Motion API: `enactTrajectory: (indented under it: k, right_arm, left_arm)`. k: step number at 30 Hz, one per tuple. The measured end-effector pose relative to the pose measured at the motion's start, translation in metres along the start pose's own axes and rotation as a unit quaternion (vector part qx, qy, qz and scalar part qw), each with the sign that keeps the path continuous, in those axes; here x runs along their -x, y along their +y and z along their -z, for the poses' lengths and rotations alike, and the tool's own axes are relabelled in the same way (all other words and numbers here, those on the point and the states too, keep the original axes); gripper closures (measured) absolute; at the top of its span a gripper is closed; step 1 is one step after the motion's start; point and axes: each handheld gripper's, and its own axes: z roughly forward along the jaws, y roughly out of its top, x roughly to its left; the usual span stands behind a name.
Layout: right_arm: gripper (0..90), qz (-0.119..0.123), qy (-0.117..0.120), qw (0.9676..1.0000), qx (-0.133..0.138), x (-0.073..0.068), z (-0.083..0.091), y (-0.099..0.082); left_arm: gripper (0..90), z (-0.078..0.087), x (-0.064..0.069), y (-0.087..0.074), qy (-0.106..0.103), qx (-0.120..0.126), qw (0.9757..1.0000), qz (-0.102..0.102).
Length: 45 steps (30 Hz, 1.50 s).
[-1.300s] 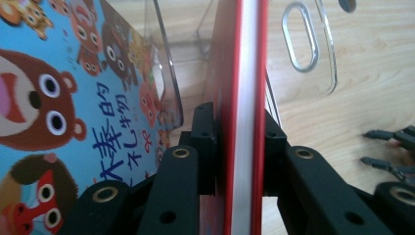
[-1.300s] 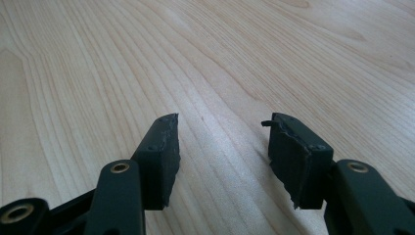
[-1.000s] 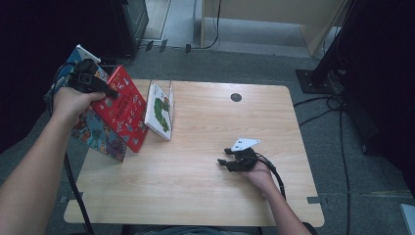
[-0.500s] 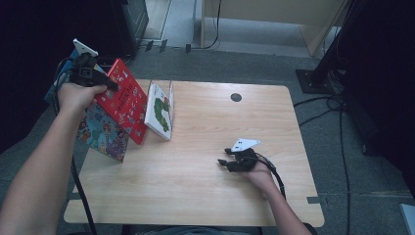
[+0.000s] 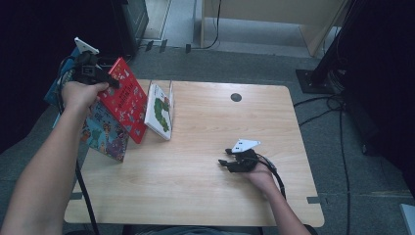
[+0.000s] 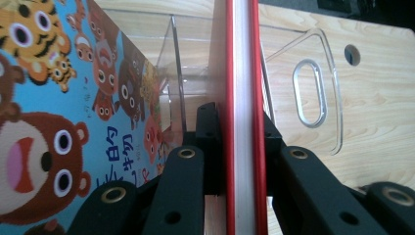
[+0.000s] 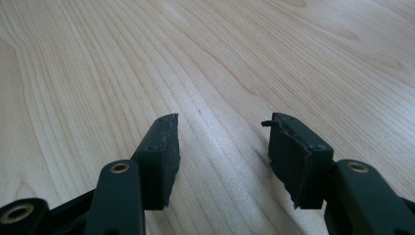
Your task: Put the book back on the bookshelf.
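Observation:
My left gripper (image 5: 110, 82) is shut on the upper edge of a red picture book (image 5: 128, 100), held tilted at the table's left edge. In the left gripper view the red book (image 6: 242, 73) runs edge-on between the pads, white pages showing between its red covers. A blue animal book (image 5: 103, 133) leans beside it, and its cover (image 6: 58, 98) fills the left of that view. A clear acrylic book stand (image 6: 313, 93) holds a white book with a green caterpillar (image 5: 159, 111). My right gripper (image 5: 224, 156) rests open on the table near the front right, jaws (image 7: 222, 147) apart over bare wood.
The wooden table (image 5: 210, 196) has a dark cable hole (image 5: 236, 97) at the back. A cable (image 5: 274, 174) trails from the right gripper. Dark stands and cables sit on the floor at the right (image 5: 323, 78).
My left hand has lifted the red book a little and drawn it toward the table's left edge. The right gripper has stayed where it was.

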Motion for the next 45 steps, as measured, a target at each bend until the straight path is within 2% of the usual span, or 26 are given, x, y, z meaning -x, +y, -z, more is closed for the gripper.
enactTrajectory:
  k: [9, 15, 21, 30, 32, 33, 37, 42, 45]
  right_arm:
    - [45.2, 0.002, -0.002, 1.0, 0.002, 0.0, 0.0, -0.001]
    - [45.2, 0.004, -0.003, 1.0, 0.0, -0.001, 0.0, 0.0]
    - [45.2, 0.003, -0.002, 1.0, 0.002, -0.001, 0.0, -0.001]
    - [45.1, -0.001, -0.002, 1.0, 0.002, -0.001, 0.0, -0.001]
    - [44.9, 0.0, -0.004, 1.0, 0.003, -0.001, 0.0, -0.001]
    - [44.9, 0.0, -0.004, 1.0, 0.002, -0.001, 0.0, -0.001]
    - [44.7, -0.001, -0.004, 1.0, 0.002, -0.001, 0.0, -0.001]
    - [44.7, -0.001, -0.004, 1.0, 0.003, -0.001, 0.0, -0.001]
    - [44.7, -0.002, -0.004, 1.0, 0.003, -0.001, 0.0, -0.001]
  left_arm:
    - [79.7, 0.01, -0.003, -0.002, -0.006, 0.019, 0.9997, 0.012]
    - [79.6, 0.0, -0.001, -0.004, -0.005, 0.025, 0.9995, 0.016]
    - [79.0, -0.011, 0.001, -0.006, -0.001, 0.02, 0.9997, 0.01]
    - [77.2, -0.01, -0.002, -0.008, -0.009, 0.013, 0.9999, 0.004]
    - [72.9, -0.008, -0.003, -0.008, -0.023, 0.011, 0.9996, 0.009]
    - [68.0, -0.008, -0.003, -0.007, -0.025, 0.011, 0.9996, 0.011]
    - [55.2, -0.005, -0.003, -0.007, -0.011, 0.003, 0.9999, 0.003]
    - [50.2, 0.005, -0.007, -0.009, -0.018, 0.01, 0.9998, 0.002]
    - [47.8, 0.011, -0.009, -0.011, -0.011, 0.009, 0.9999, 0.002]
